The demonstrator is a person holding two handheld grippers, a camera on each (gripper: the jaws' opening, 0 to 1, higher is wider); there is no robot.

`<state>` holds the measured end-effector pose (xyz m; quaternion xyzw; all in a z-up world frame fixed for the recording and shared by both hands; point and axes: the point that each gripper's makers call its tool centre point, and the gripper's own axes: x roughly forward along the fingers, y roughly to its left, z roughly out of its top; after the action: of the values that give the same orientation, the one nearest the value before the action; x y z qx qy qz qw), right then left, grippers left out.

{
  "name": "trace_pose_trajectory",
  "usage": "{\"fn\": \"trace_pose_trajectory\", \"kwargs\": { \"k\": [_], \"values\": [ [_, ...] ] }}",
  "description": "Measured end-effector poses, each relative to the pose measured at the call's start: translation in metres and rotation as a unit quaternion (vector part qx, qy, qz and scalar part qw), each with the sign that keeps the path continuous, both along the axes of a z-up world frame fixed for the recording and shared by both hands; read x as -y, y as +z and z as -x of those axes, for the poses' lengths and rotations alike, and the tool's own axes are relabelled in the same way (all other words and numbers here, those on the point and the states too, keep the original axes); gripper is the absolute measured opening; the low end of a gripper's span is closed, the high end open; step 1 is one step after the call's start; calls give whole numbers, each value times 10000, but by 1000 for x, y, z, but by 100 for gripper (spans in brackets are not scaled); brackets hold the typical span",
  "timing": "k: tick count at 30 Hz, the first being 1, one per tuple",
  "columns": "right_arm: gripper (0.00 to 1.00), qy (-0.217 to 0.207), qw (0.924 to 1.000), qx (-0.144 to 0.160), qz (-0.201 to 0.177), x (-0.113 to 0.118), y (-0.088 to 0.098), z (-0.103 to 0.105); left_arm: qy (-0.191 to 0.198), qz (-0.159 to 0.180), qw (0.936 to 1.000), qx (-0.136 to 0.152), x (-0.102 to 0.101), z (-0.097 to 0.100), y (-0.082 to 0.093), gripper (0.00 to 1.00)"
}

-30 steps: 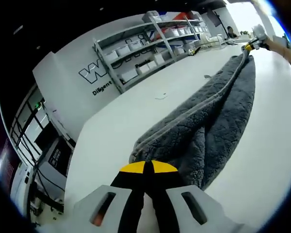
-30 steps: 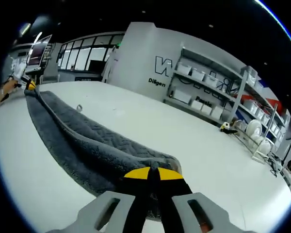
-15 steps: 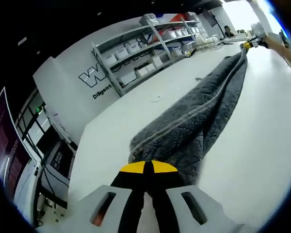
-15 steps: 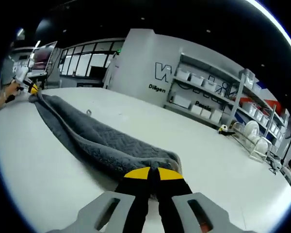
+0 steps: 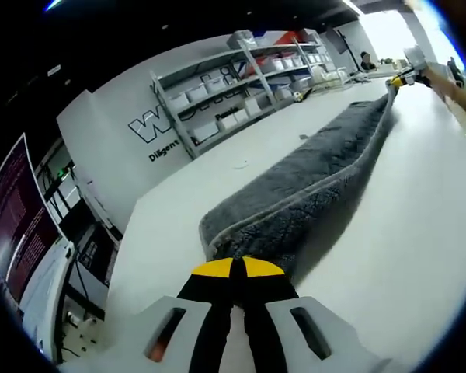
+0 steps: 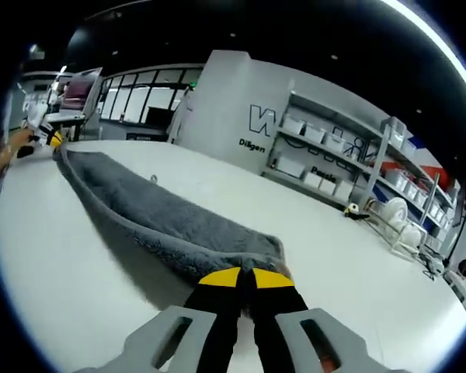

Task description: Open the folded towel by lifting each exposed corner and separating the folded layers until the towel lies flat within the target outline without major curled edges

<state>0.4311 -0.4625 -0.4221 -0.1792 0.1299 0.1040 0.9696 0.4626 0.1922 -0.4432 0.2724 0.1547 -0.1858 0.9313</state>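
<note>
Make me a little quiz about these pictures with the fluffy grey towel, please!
1. True or false: the fluffy grey towel lies crumpled in a ball.
2. What grips the towel's far end in the left gripper view? A) a bare hand B) the right gripper C) nothing
3. Fill in: the left gripper is shut on the towel's ____.

Key: 1. False, it stretches long between both grippers over the white table. 2. B. 3. Corner.
</note>
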Motion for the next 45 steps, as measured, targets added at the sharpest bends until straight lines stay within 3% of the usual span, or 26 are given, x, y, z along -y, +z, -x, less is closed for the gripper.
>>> {"fn": "trace_pose_trajectory", "kwargs": {
  "k": [16, 26, 33, 35, 38, 41, 45],
  "values": [
    [0, 35, 9997, -243, -72, 3, -23, 39, -29, 374, 9990, -230, -2, 43, -26, 2],
    [0, 26, 9987, -497, -75, 14, -37, 56, -162, 374, 9989, -249, 2, 65, -23, 2],
    [1, 32, 9979, -624, -194, 13, -44, 60, -223, 239, 9991, -272, 6, 69, -29, 3],
    [5, 50, 9975, -647, -282, 11, -44, 62, -285, 349, 9987, -224, 9, 70, -28, 5],
    [19, -11, 9971, -689, -336, 13, -44, 65, -355, 531, 9978, -181, 12, 76, -24, 17],
    [23, -31, 9971, -737, -196, 14, -43, 72, -420, 626, 9971, -133, 15, 84, -20, 28],
    [40, -88, 9967, -788, -163, 16, -41, 77, -417, 389, 9983, -92, 16, 91, -18, 35]
  ]
}}
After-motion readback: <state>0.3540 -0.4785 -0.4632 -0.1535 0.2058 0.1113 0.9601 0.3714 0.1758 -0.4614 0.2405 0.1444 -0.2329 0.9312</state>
